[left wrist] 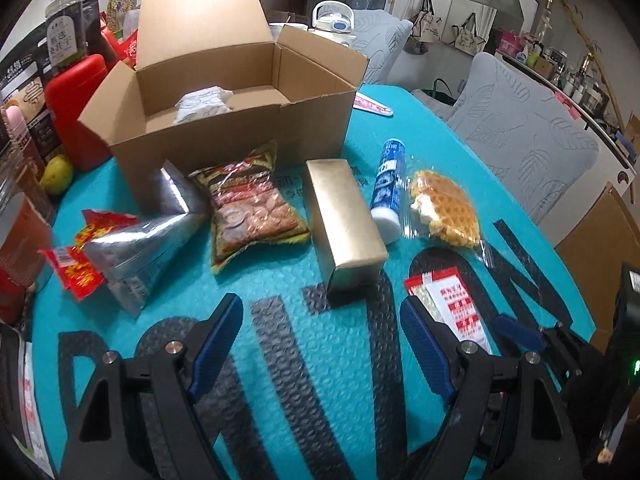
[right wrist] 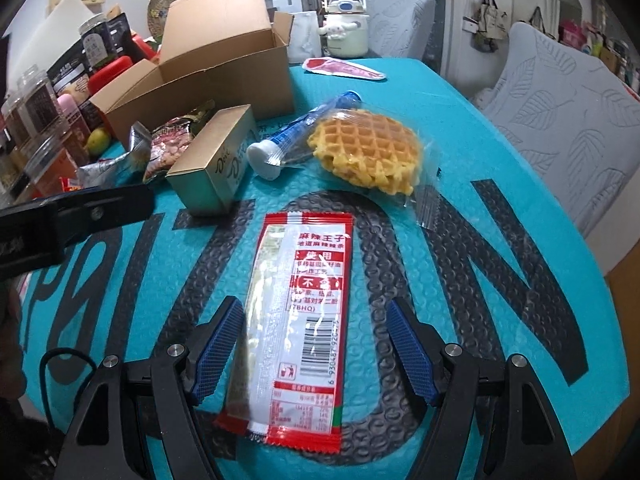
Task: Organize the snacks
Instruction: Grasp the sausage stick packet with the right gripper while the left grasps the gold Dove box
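The right gripper point(right wrist: 312, 344) hangs low over the worktop point(right wrist: 500, 128), which is covered by a teal mat with big dark letters. Its jaws stand apart, one on each side of a red and white snack packet point(right wrist: 300, 316) that lies flat on the mat. The blue pads point(right wrist: 218, 344) do not press on the packet; a little gap shows on each side, so it is not grasped.

Beyond these jaws, a little to the right, lies a waffle point(right wrist: 366, 152) in clear wrap. Just left of it is a blue tube point(right wrist: 296, 136) with a white cap, touching the wrap. Further left stands a gold box point(right wrist: 212, 160), and behind that an open cardboard box point(right wrist: 208, 60).

The left gripper point(left wrist: 320, 344) is also over the mat, with its jaws released and nothing between them, only the bare mat. Ahead of these jaws is the gold box point(left wrist: 344, 216), and to the left of it a dark bag of snacks point(left wrist: 248, 204), a silver pouch point(left wrist: 132, 252) and a small red packet point(left wrist: 76, 268). The cardboard box point(left wrist: 224, 128) is behind them with its flaps up; inside it lies one white wrapped item point(left wrist: 204, 102). The red and white packet point(left wrist: 452, 304) shows just by the right-side jaw.
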A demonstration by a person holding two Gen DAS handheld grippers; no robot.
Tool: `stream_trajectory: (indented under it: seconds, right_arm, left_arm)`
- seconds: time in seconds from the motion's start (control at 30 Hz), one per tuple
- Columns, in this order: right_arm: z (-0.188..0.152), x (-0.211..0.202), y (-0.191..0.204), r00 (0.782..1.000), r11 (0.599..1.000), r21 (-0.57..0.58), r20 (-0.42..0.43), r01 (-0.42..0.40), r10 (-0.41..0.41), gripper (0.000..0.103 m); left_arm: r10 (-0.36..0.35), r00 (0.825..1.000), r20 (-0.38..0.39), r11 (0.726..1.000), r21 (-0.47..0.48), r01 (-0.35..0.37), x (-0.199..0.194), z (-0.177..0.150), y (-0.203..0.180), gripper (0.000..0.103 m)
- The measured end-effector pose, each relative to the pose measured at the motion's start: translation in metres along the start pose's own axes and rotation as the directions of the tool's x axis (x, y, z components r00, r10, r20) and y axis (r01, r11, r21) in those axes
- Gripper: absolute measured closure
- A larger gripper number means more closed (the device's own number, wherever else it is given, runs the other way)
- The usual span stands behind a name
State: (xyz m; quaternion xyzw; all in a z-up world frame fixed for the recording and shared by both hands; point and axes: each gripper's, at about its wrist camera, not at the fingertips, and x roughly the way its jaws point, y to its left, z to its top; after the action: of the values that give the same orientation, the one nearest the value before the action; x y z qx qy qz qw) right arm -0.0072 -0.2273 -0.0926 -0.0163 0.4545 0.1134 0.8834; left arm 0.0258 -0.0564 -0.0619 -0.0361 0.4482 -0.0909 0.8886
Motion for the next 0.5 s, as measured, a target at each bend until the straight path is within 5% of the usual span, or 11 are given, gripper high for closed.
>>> stream_trajectory:
  seconds: [0.1,0.5]
  right_arm:
    - [0.003,0.001,-0.001,1.0,1.0,-0.011,0.0,-0.009,0.009,0.049]
    - [0.011,0.005,-0.019,1.0,1.0,0.017,-0.014,-0.011,0.011,0.053]
  left_arm:
    - [-0.012,1.0,0.001,1.0,-0.004,0.012,0.009,0.007,-0.003,0.022]
    - [0.011,1.0,-0.009,1.0,0.019,-0.011,0.045,0.028,-0.014,0.025]
